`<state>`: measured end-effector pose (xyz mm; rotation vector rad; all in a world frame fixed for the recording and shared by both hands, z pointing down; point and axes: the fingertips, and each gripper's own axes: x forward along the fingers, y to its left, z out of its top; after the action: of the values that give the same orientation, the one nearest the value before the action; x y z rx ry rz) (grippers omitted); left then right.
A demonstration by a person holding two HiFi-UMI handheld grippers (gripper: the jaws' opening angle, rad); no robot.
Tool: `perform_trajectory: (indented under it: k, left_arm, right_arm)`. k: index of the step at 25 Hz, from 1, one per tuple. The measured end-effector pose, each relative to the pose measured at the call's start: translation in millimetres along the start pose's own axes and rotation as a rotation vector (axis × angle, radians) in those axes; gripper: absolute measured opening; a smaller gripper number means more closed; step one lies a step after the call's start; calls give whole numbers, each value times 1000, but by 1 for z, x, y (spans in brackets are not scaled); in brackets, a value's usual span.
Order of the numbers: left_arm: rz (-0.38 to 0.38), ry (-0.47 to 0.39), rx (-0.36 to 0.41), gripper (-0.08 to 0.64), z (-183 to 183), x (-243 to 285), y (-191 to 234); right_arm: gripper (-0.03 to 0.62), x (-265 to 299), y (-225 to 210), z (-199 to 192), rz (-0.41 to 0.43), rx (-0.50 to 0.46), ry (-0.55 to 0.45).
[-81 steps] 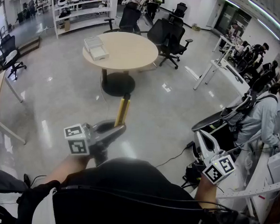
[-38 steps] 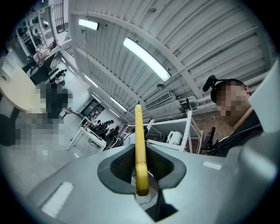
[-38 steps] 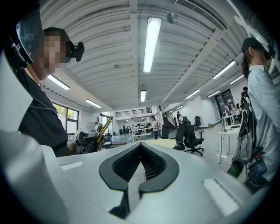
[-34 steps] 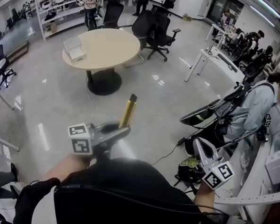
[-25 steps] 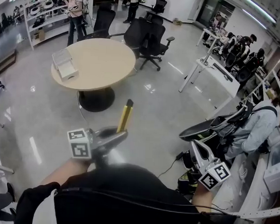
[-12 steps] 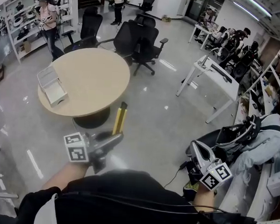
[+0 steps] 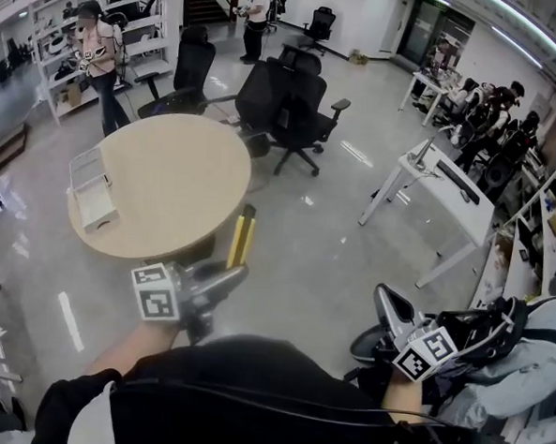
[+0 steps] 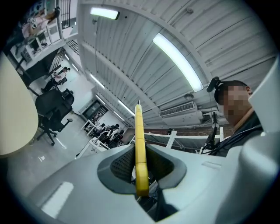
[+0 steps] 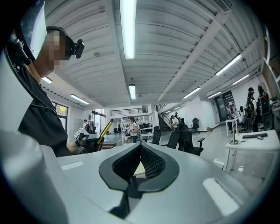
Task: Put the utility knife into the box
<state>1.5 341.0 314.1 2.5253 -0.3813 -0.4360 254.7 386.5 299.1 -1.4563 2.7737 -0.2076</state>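
The yellow utility knife [image 7: 241, 235] sticks up and forward out of my left gripper [image 7: 223, 279], which is shut on its lower end. In the left gripper view the knife [image 8: 139, 144] stands edge-on between the two pads, tip toward the ceiling. An open white box [image 7: 90, 191] lies on the left part of the round beige table [image 7: 182, 178], ahead and to the left of the knife. My right gripper [image 7: 385, 312] hangs low at the right, away from the table. Its jaws [image 9: 141, 151] meet at the tips with nothing between them.
Black office chairs [image 7: 294, 109] stand behind the table. A white desk [image 7: 431, 183] is at the right, and shelving [image 7: 139, 30] at the back left. Two people stand near the shelves and the stairs. A seated person's grey sleeve [image 7: 522, 372] is by my right gripper.
I have walked toward the round table, which now sits closer and larger in the head view. Both grippers came along with me, the knife still in the left one.
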Motion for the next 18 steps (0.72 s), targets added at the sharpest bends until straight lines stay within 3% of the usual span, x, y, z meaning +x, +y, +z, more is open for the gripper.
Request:
perform_trajectory:
  k: [7,13,18]
  left_arm:
    - [14,-15,25,69,-2,125,44]
    - [56,-15,2,69,16,158,95]
    - [23,-18,-18,69,36,187,158]
  right_arm:
    - [15,26,-132,10,54,-29,12]
    - [14,63,-185,13,62,-1,29]
    - [15,114,-226,16,38,-8,49]
